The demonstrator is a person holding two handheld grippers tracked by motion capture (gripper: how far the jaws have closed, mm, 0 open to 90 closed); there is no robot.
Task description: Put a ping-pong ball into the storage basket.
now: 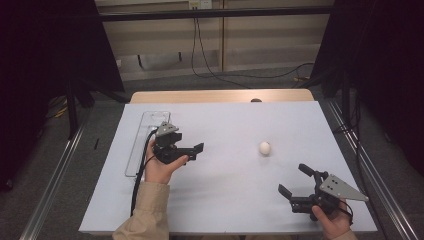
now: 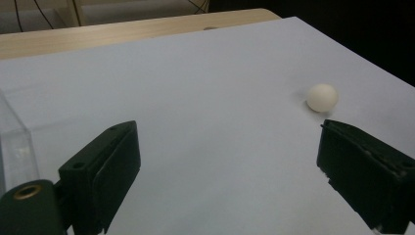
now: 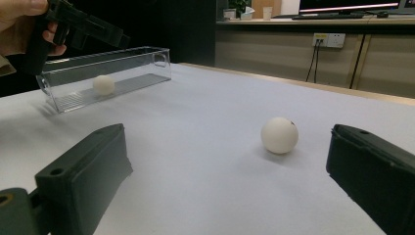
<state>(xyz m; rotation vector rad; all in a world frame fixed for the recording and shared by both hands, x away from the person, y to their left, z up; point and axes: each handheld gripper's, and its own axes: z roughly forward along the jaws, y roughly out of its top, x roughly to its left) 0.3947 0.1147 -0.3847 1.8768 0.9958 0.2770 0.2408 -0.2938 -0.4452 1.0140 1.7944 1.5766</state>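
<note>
Ball on the sheet: the white ball [image 1: 265,148] lies free on the white sheet [image 1: 225,200], right of centre, touching neither of your grippers.
Your left gripper: your left gripper [image 1: 192,151] hangs just right of the clear tray [image 1: 136,150], jaws spread wide with nothing between them. It points right, toward the ball.
Ball from your left jaws: in the left gripper view the ball [image 2: 322,97] sits beyond the right-hand jaw's tip, well apart from both jaws and outside the gap.
Your right gripper: your right gripper [image 1: 295,179] is at the near right of the sheet, jaws wide apart and holding nothing.
Ball from your right jaws: in the right gripper view the ball [image 3: 279,135] lies ahead of the jaws, nearer the right-hand one, clear of both.
Tray: the clear tray [image 3: 117,73] lies along the left edge, and a second white ball [image 3: 103,84] rests inside it.
</note>
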